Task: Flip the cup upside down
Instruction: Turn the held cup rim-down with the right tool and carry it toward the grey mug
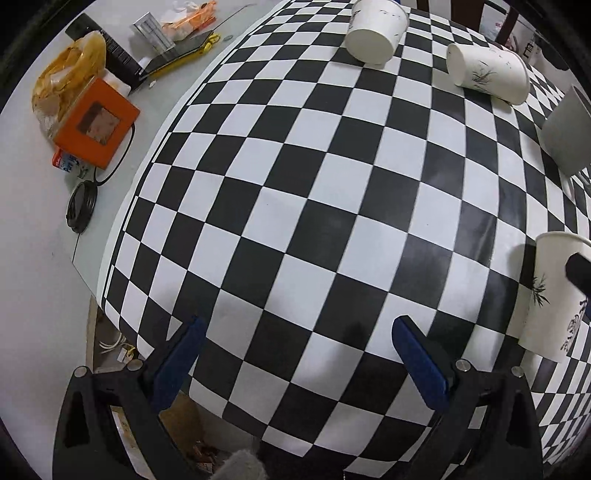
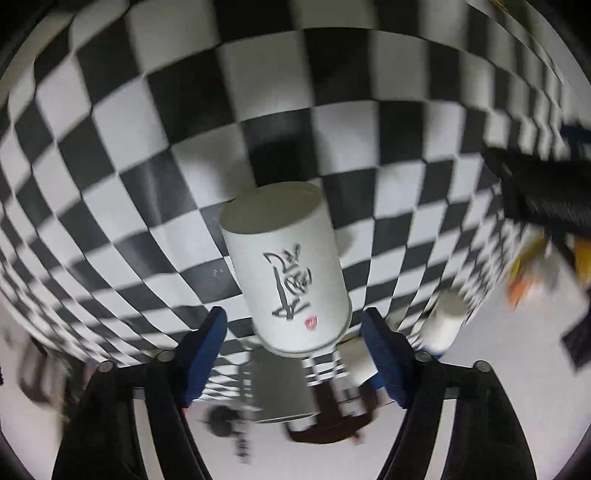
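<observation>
A white paper cup (image 2: 291, 269) with black brush writing and a red stamp stands on the checkered cloth (image 2: 147, 110), base up, rim toward the cloth. My right gripper (image 2: 294, 325) is open, its blue fingers on either side of the cup near its rim, apart from it; the view is blurred. The same cup (image 1: 554, 299) shows at the right edge of the left wrist view, with a dark finger (image 1: 580, 273) of the right gripper beside it. My left gripper (image 1: 295, 332) is open and empty above the cloth's near edge.
Two more white cups (image 1: 376, 31) (image 1: 487, 72) lie on their sides at the far end of the checkered cloth (image 1: 295, 184). A grey container (image 1: 569, 133) stands at the right. An orange box (image 1: 98, 123), a bag (image 1: 66, 74) and a cable (image 1: 81, 206) lie on the grey table at left.
</observation>
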The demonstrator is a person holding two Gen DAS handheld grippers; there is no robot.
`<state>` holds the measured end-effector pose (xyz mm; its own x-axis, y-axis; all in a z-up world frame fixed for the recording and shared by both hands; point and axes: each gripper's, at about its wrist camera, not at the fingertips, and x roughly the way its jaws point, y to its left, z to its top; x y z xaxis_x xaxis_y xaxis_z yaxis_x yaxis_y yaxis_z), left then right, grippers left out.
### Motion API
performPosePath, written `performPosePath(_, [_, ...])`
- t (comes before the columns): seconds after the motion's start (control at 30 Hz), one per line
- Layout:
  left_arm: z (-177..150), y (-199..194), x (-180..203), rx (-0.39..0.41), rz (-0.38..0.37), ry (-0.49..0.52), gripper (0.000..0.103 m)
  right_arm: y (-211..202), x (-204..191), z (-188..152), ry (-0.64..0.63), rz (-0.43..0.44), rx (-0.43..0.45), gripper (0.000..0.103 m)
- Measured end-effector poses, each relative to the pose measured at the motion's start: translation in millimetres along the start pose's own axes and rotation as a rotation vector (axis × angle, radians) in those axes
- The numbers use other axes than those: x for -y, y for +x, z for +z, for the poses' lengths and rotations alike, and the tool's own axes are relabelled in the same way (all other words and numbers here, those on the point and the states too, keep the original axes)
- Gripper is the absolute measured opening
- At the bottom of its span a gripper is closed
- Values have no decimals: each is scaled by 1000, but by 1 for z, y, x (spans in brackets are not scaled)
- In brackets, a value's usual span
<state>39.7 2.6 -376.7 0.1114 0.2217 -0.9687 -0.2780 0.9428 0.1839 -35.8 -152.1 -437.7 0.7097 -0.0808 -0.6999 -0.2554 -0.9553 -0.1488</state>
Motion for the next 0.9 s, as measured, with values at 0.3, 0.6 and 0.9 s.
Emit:
performPosePath(0.3, [10,6,-13,-3,13,-9,103,12,-3,12,-136,-25,17,63])
performPosePath(0.6, [25,-1,-16,17,18,9,103,7,16,5,92,84,23,58])
performPosePath(0.9, [43,-18,3,59,-9,75,103,36,59,-55,779,589,-24,59])
